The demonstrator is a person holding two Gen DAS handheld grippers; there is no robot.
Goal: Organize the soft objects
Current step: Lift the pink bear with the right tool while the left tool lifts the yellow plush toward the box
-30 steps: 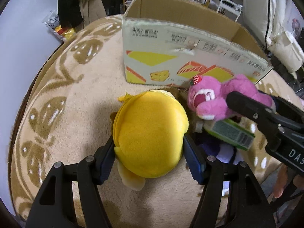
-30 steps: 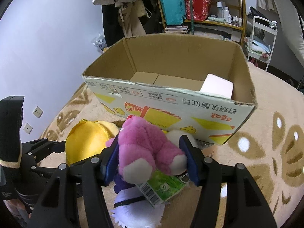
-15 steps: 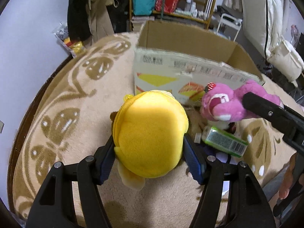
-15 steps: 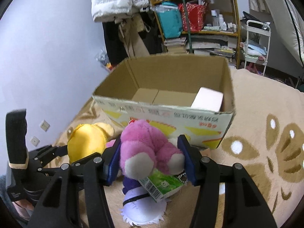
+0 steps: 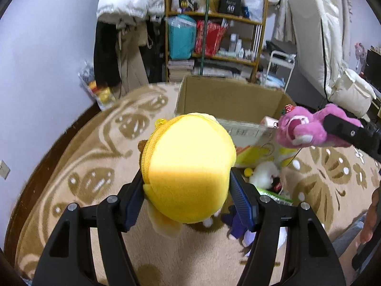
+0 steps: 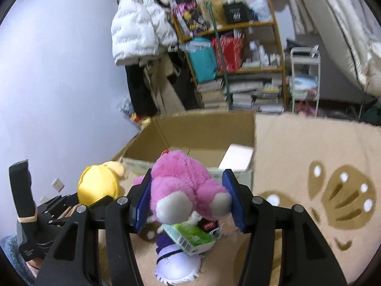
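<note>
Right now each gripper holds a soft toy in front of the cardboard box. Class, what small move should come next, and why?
Probably carry both toys forward over the box rim. The left gripper clamps the yellow toy and the right gripper clamps the pink toy, both just short of the open, mostly empty box.
</note>
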